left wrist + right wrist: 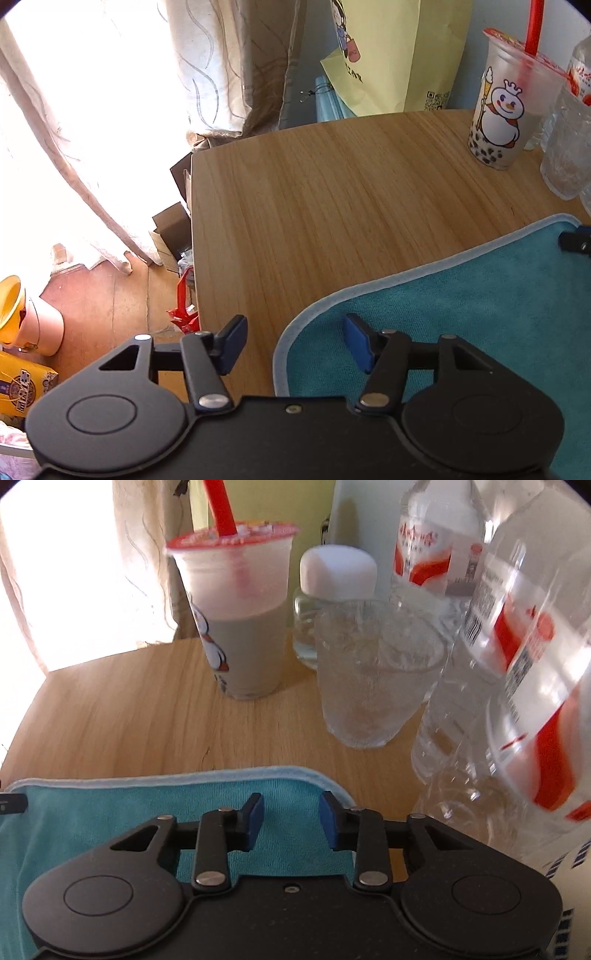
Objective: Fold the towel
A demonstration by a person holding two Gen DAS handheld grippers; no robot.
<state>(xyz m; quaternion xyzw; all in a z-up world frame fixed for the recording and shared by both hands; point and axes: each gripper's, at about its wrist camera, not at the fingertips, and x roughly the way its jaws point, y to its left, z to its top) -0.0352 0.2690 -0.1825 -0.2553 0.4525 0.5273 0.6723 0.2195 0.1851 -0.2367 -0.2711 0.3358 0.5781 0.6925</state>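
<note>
A teal towel (461,314) with a pale blue hem lies flat on the wooden table (332,192). My left gripper (295,341) is open and hovers over the towel's near left corner; one finger is above the bare wood, the other above the cloth. In the right wrist view the same towel (147,812) shows its far right corner. My right gripper (291,821) is open above that corner, with nothing between its fingers. The tip of the right gripper shows at the far corner in the left wrist view, and the left gripper's tip at the left edge of the right wrist view.
A bubble tea cup (240,620) with a red straw, a clear textured glass (369,686), a white-capped jar (332,590) and plastic water bottles (517,683) stand just beyond the towel. A yellow paper bag (399,55) leans at the back. The table's left edge (194,240) drops to the floor, where boxes lie.
</note>
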